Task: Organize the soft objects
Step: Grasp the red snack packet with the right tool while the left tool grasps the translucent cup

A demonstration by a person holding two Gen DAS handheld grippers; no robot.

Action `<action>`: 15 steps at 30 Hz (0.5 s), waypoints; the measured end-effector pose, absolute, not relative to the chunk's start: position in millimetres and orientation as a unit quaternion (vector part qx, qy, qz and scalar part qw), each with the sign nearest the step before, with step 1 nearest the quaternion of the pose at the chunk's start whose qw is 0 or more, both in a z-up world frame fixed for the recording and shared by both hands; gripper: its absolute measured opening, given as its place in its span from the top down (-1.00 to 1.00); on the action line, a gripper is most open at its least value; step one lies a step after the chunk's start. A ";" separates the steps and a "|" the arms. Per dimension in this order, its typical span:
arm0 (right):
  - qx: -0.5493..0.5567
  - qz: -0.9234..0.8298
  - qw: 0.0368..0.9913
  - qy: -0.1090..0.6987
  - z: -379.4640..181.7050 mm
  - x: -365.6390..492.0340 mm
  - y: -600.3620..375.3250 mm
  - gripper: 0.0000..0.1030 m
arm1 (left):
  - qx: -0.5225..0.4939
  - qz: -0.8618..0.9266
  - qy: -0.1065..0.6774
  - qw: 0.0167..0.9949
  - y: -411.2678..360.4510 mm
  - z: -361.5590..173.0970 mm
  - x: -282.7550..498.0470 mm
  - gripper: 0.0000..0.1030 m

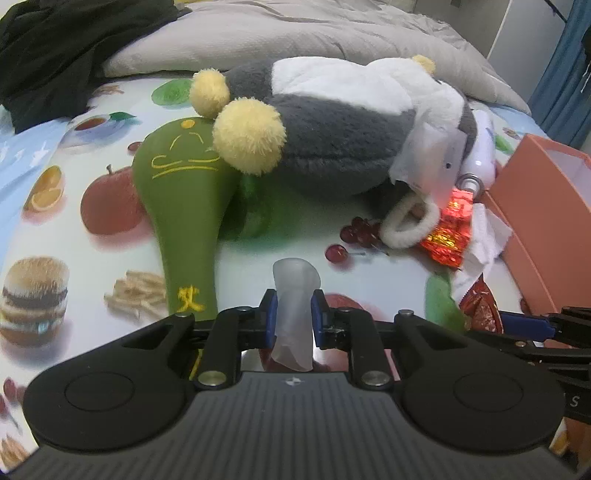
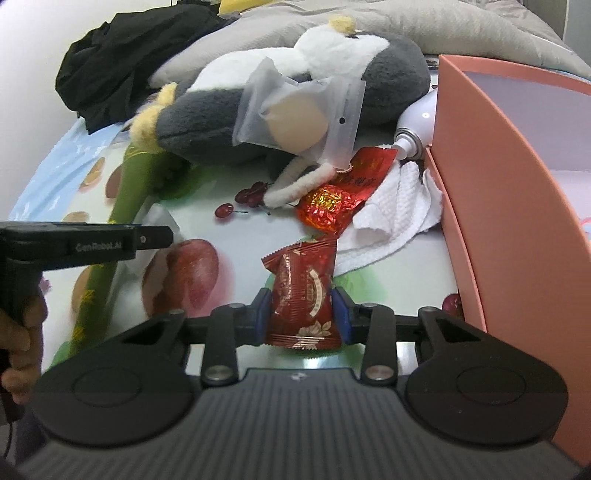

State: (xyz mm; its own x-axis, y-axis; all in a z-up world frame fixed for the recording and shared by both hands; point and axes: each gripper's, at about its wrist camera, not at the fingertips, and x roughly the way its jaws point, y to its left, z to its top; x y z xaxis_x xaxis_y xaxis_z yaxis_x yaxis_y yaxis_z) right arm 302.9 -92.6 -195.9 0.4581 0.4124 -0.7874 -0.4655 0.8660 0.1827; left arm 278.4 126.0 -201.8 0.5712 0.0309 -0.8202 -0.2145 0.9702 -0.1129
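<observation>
Two handheld claws worked side by side over a bed covered in a fruit-and-burger printed sheet [image 1: 229, 266]. The left claw [image 1: 294, 317] was pinched narrow on a translucent frosted pouch [image 1: 293, 295], which stood upright between its blue pads and rose above the fingertips. In the right wrist view the same left claw [image 2: 157, 236] reached in level from the left edge, pointing right, with the person's left hand [image 2: 22, 343] wrapped around its black grip.

The right claw [image 2: 301, 314] was clamped on a dark red snack packet [image 2: 304, 295], its blue pads pressing both sides of the wrapper, the packet's crimped top pointing away from the camera. The claw was aimed forward across the sheet, just beside the wall of a salmon-pink box [image 2: 480, 206] on its right.

Ahead of both claws lay the rest of the pile: a grey-and-white plush toy [image 1: 332, 147] with yellow pompom feet, lying on its side, and a green stuffed mallet [image 1: 184, 206] touching it on the left. A white fluffy hair tie [image 2: 295, 188], a shiny red foil packet [image 2: 328, 210] and a white waffle cloth [image 2: 395, 214] clustered between the plush and the box. A frosted zip bag holding a beige sponge [image 2: 299, 122] leaned against the plush. Behind, a grey duvet [image 1: 295, 33] and black clothing [image 1: 62, 48] were heaped.
</observation>
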 end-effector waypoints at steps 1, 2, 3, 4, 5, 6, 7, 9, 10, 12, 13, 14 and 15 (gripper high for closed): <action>-0.030 0.257 0.854 0.452 -194.3 301.7 -91.7 0.24 | -0.103 0.068 0.457 0.881 124.7 -199.9 274.7 0.56; -0.029 0.257 0.854 0.451 -192.4 298.2 -92.8 0.24 | -0.105 0.068 0.457 0.880 123.3 -197.9 270.5 0.56; -0.026 0.256 0.854 0.451 -189.8 294.7 -95.1 0.24 | -0.107 0.069 0.458 0.880 121.6 -195.7 265.5 0.56; -0.023 0.255 0.855 0.451 -187.4 291.6 -97.4 0.24 | -0.109 0.068 0.457 0.880 120.1 -193.3 260.7 0.56; -0.020 0.255 0.856 0.450 -184.9 288.2 -100.4 0.24 | -0.113 0.067 0.457 0.880 118.3 -190.1 255.2 0.56; -0.016 0.255 0.857 0.448 -181.4 284.6 -103.3 0.24 | -0.117 0.067 0.455 0.880 116.6 -187.1 249.7 0.56; -0.014 0.255 0.858 0.446 -177.6 280.7 -106.0 0.24 | -0.120 0.066 0.454 0.881 114.6 -183.7 244.4 0.56; -0.012 0.254 0.860 0.442 -170.2 272.0 -111.0 0.24 | -0.122 0.064 0.450 0.882 109.6 -176.5 234.1 0.56; -0.012 0.255 0.861 0.440 -167.4 268.5 -112.7 0.24 | -0.123 0.063 0.449 0.883 107.2 -173.1 229.0 0.56; -0.009 0.255 0.863 0.437 -160.9 259.2 -117.4 0.24 | -0.127 0.061 0.446 0.884 102.2 -166.0 218.9 0.56; -0.009 0.255 0.863 0.435 -158.7 256.2 -119.5 0.24 | -0.129 0.060 0.444 0.885 99.2 -162.0 213.3 0.56; -0.008 0.256 0.864 0.433 -155.5 251.0 -121.7 0.24 | -0.129 0.058 0.442 0.886 96.4 -158.7 208.4 0.56; -0.007 0.257 0.865 0.431 -153.3 246.4 -123.2 0.24 | -0.129 0.057 0.440 0.887 93.7 -155.3 203.3 0.56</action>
State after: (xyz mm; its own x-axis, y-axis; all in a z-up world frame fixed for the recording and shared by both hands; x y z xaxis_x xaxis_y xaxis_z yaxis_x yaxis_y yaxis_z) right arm 246.4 -123.2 -153.3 0.4970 0.4374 -0.7494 -0.4503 0.8683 0.2081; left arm 203.3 93.6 -155.3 0.6064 -0.0119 -0.7951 -0.2150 0.9602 -0.1784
